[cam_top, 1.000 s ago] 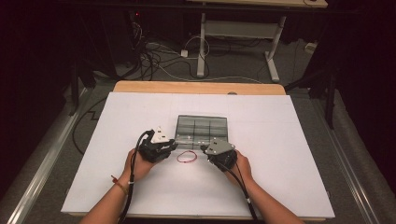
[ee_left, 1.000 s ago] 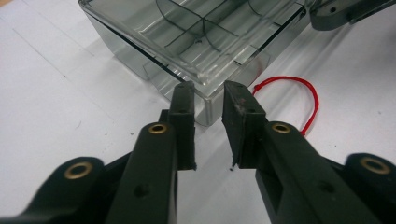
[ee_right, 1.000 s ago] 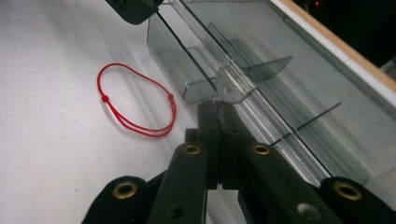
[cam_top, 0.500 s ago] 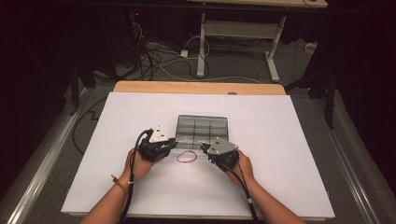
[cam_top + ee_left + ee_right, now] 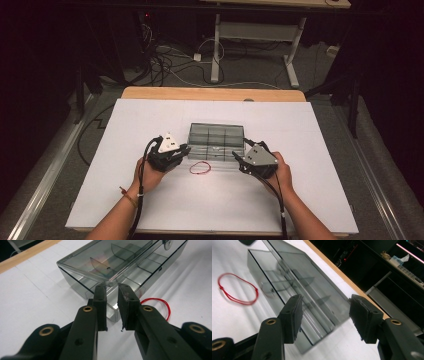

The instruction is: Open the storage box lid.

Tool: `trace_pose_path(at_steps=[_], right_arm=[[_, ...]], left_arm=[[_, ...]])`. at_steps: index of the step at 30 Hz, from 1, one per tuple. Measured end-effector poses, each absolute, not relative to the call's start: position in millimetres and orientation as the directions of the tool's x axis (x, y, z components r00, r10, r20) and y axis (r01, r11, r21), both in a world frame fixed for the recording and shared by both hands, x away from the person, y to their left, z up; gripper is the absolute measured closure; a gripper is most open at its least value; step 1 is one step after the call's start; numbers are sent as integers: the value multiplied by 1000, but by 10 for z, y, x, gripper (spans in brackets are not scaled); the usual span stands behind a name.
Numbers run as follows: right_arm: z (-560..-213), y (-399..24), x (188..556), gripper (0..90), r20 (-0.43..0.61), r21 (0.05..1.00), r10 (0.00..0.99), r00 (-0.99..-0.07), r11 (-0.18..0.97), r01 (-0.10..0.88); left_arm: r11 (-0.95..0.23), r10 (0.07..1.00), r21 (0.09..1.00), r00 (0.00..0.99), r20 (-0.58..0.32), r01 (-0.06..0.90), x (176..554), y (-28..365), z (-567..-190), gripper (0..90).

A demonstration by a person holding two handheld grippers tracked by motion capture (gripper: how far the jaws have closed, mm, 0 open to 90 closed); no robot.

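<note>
Right gripper lets go of the box

The left gripper (image 5: 184, 150) stays put at the near-left corner of the box (image 5: 216, 141), its narrow jaws pinching the raised lid edge (image 5: 105, 282). A red loop (image 5: 200, 168) lies just near of the box. The right gripper (image 5: 239, 159) has drawn back right, jaws just opened, nothing between them.

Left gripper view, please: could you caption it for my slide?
Tongs at the raised lid of a clear box, red loop beside.
</note>
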State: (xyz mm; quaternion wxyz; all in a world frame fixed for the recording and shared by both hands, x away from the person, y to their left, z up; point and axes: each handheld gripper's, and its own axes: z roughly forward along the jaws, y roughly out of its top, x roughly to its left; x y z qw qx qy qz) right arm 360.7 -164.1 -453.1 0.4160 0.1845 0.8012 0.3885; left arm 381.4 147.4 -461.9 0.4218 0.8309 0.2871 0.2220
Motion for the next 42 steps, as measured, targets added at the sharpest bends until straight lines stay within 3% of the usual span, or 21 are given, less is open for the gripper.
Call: trace_pose_path(at_steps=[3, 10, 14, 16, 22, 27, 32, 42], right_arm=[[-4559, -1709, 3660, 471, -521, 775, 624, -582, 632, -17], [-4611, -1791, 3747, 648, -537, 767, 633, -558, 642, -10], [-4631, -1774, 3768, 746, -555, 755, 623, -551, 656, -18], [-4629, -1761, 3763, 746, -557, 757, 624, -548, 653, -26], [-4582, -1765, 3787, 778, -566, 763, 630, -532, 644, -50], [-4487, -1771, 3841, 794, -541, 784, 645, -539, 619, -47], [-4392, -1769, 3921, 796, -535, 791, 648, -543, 610, -52], [-4310, -1724, 4072, 788, -469, 832, 686, -556, 554, -18]], left_arm=[[-483, 663, 829, 736, 137, 281, 3812, 1470, -4604, 752], [-500, 662, 826, 730, 170, 262, 3808, 1450, -4595, 741], [-519, 659, 819, 725, 200, 246, 3807, 1452, -4586, 683], [-517, 676, 821, 704, 217, 242, 3816, 1464, -4572, 600], [-519, 686, 839, 665, 295, 163, 3916, 1429, -4511, 494], [-553, 653, 828, 668, 358, 97, 4024, 1385, -4459, 554], [-519, 659, 851, 670, 343, 75, 4094, 1388, -4425, 689], [-504, 658, 862, 672, 340, 57, 4078, 1487, -4326, 721]])
